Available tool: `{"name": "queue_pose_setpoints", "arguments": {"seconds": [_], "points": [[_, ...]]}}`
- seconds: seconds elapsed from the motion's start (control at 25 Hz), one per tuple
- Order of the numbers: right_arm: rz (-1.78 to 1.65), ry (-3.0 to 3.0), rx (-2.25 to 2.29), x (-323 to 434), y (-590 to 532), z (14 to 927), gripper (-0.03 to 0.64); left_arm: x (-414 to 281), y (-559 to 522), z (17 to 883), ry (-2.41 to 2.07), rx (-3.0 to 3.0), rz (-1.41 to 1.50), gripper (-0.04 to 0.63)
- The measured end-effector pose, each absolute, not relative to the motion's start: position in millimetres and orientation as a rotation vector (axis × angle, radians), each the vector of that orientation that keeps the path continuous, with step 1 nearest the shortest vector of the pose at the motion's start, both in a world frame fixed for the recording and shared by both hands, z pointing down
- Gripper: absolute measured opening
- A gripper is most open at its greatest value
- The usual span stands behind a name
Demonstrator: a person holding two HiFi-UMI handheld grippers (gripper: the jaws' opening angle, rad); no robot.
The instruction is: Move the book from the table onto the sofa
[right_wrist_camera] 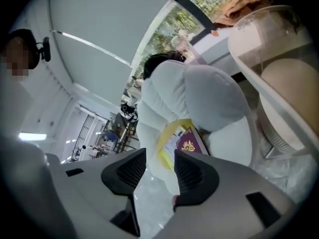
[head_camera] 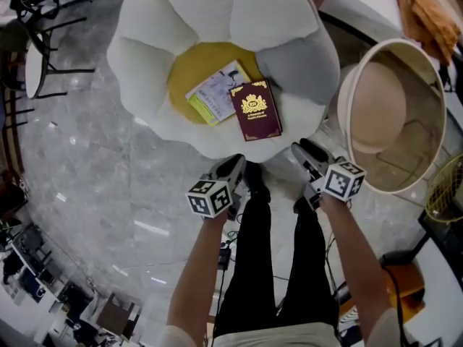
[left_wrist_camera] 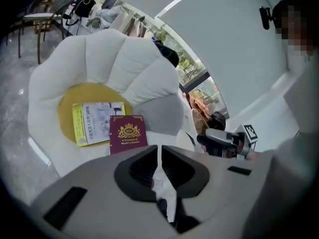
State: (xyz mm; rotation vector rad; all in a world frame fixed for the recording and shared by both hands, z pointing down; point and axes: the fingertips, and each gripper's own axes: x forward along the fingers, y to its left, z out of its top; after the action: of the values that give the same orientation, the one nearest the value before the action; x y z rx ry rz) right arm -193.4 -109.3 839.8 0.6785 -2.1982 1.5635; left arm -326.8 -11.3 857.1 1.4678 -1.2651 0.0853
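The maroon book (head_camera: 255, 110) lay flat near the front of the white petal-shaped sofa (head_camera: 217, 20), one corner overlapping a yellow-edged booklet (head_camera: 215, 91) on the yellow cushion (head_camera: 189, 67). The left tool (left_wrist_camera: 158, 149) hung before the sofa with its jaws together on nothing. The right tool (right_wrist_camera: 159, 157) had its jaws apart, empty.

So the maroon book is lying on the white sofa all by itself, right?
Not by itself. The maroon book does lie on the white sofa, but a yellow-edged book lies right beside it, as the head view shows.
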Motion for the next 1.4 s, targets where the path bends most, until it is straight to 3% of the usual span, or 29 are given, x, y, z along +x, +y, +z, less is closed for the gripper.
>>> {"name": "queue_pose_setpoints", "arguments": {"seconds": [0.2, 0.32, 0.92, 1.4], "points": [[1.342, -2.310, 0.601, -161.4, -95.5, 753.1, 0.096, -307.5, 8.9, 777.3, -1.361, 1.464, 0.049, 0.006], [1.233, -2.383, 0.531, -148.4, -95.7, 702.2, 0.071, -290.5, 9.1, 729.4, -1.417, 1.494, 0.020, 0.002], [0.900, -2.470, 0.410, -42.4, -61.5, 507.6, 0.057, -195.5, 64.0, 506.3, -1.602, 1.522, -0.095, 0.002], [0.820, -2.611, 0.373, -6.0, -25.8, 385.6, 0.057, -173.3, 117.5, 398.3, -1.729, 1.620, -0.058, 0.002]]}}
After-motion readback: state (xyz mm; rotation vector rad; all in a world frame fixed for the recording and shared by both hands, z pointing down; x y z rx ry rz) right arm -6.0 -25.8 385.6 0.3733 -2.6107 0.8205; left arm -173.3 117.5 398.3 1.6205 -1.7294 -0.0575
